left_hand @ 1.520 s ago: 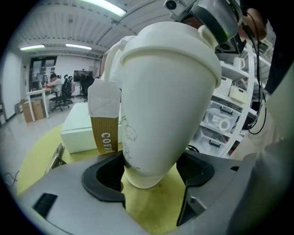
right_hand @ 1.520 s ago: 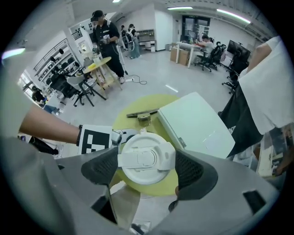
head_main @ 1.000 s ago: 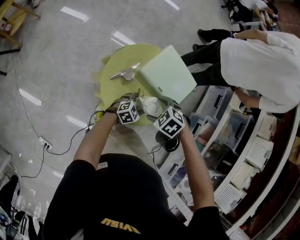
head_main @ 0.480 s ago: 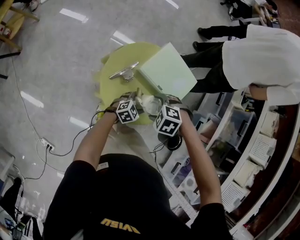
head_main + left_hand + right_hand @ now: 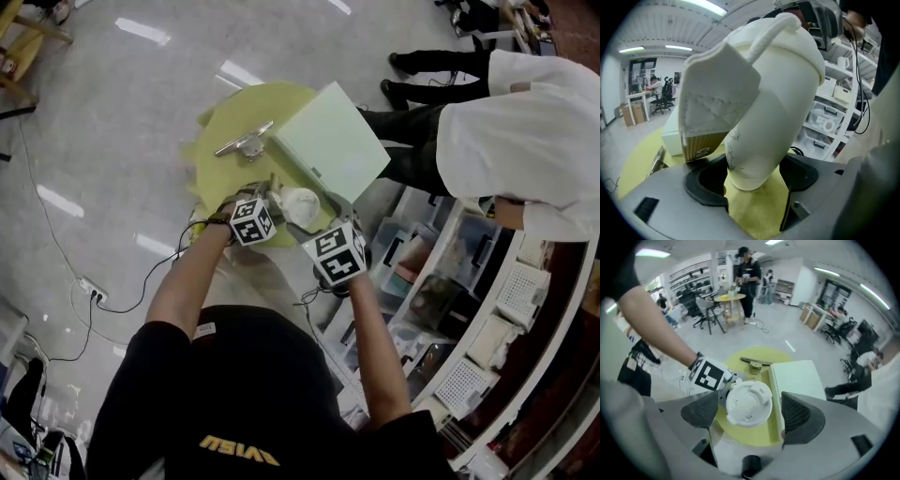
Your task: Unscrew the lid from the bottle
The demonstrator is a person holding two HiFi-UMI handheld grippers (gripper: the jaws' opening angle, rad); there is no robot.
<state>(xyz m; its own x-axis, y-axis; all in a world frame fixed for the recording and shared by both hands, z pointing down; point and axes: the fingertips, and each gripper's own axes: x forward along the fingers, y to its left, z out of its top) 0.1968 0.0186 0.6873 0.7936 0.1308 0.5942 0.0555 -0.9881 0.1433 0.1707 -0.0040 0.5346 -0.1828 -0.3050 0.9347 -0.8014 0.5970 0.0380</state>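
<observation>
A: What takes up the most room?

B: A round yellow worktop point(image 5: 234, 112). A pale green box point(image 5: 333, 141) lies on its right side.

A: Where is the bottle?

B: The white bottle point(image 5: 778, 93) is over the near edge of the worktop, tilted and off the surface. Its base sits between the jaws of the left gripper point(image 5: 749, 173), which are clamped on it.

A: And the other gripper?

B: The right gripper point(image 5: 750, 411) points steeply down at the top of the bottle. Its jaws stand apart, one on each side of the lid point(image 5: 749, 404), with a gap on both sides. They have just been opening and press on nothing.

A: So the lid is off?

B: No, the lid sits on the bottle, with a loop arching over it.

A: Anything smaller?

B: A white tag point(image 5: 717, 108) with a brown lower edge hangs against the bottle's side. A metal tool point(image 5: 242, 142) lies on the far part of the worktop, just beside the box.
</observation>
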